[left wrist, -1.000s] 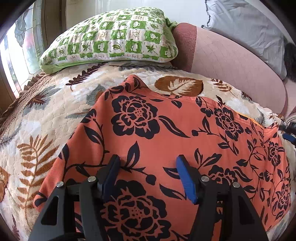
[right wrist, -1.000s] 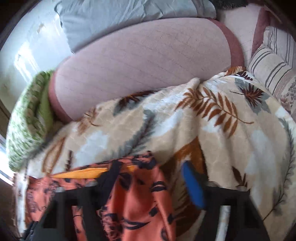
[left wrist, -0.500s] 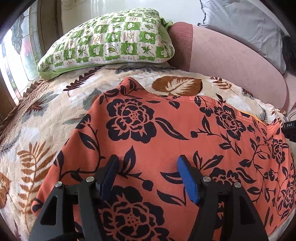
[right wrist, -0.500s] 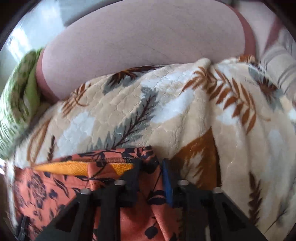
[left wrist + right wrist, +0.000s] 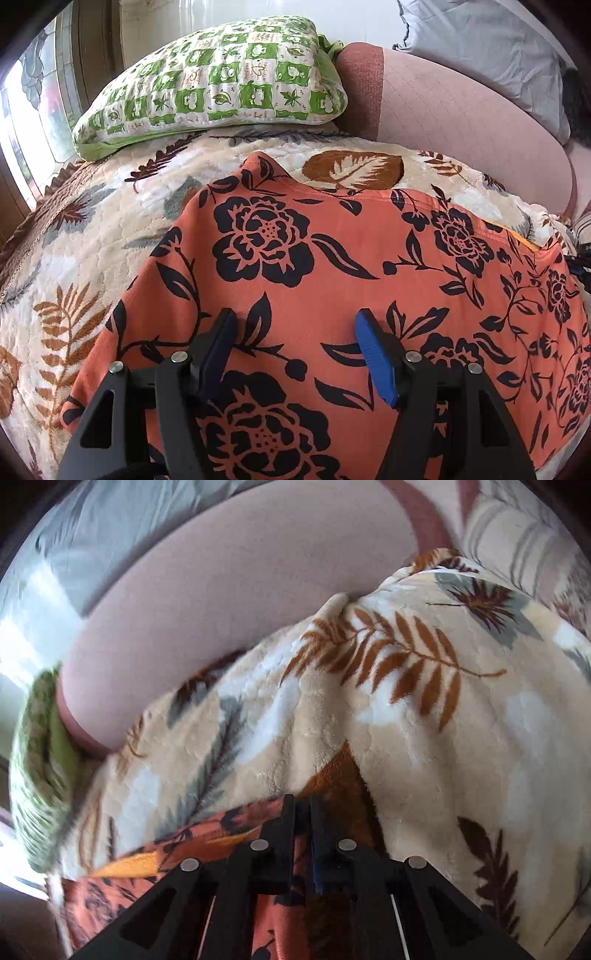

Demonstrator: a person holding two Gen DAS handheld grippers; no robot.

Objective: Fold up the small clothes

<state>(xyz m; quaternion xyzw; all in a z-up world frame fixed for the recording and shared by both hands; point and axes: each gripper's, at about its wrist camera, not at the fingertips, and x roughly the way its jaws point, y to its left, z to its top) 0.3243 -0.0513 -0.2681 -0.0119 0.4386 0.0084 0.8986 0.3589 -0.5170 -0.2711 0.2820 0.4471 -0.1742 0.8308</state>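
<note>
Left gripper (image 5: 295, 332) jaws spread over smooth floral orange garment (image 5: 332, 266), right gripper (image 5: 303, 808) jaws apparently pinching its blurred hem, plush leaf-print blanket (image 5: 461, 738).

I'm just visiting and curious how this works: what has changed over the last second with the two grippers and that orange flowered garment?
The right gripper went from open to shut on the edge of the orange floral garment, nearest the leaf-print blanket. The left gripper stayed open above the cloth, which shifted only slightly in its view. The green checked pillow kept its place.
</note>
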